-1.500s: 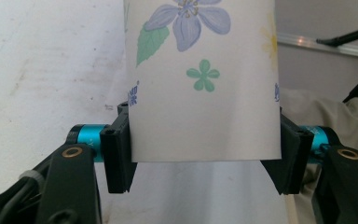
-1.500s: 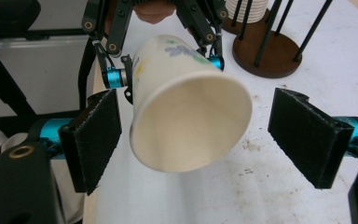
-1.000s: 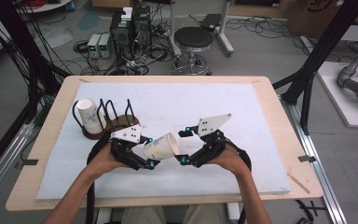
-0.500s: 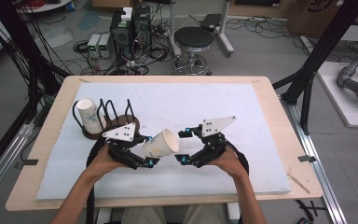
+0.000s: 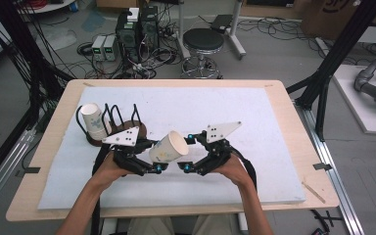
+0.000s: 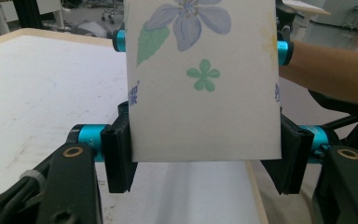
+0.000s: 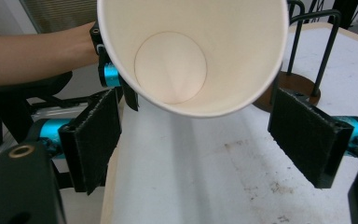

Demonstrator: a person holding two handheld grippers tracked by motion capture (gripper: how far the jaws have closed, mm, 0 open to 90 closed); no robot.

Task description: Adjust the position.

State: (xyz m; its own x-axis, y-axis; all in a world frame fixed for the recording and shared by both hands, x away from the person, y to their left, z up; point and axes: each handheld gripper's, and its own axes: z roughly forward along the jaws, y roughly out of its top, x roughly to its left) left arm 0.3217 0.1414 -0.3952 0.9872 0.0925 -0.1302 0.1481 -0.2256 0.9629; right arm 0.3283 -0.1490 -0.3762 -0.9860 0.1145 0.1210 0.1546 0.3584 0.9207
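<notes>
A white paper cup [image 5: 169, 147] with a flower print [image 6: 200, 74] lies tilted in the air over the front of the mat, its mouth toward the right. My left gripper [image 5: 154, 157] is shut on the cup's base end, a jaw on each side [image 6: 205, 161]. My right gripper [image 5: 186, 153] stands open facing the cup's mouth [image 7: 191, 56]. Its pads [image 7: 95, 137] flank the rim without touching it. A second paper cup [image 5: 93, 121] sits on a black wire rack with a brown base [image 5: 127, 125] at the left of the table.
A white mat [image 5: 274, 122] covers the wooden table [image 5: 293, 112]. The rack's prongs [image 7: 328, 42] stand close behind the held cup. Black frame posts [image 5: 323, 83] rise at both table sides. A stool [image 5: 203, 46] and electronics [image 5: 137, 29] lie beyond the far edge.
My right gripper has moved a little left toward the cup's mouth. The cup in my left gripper has risen slightly and tilted more upward.
</notes>
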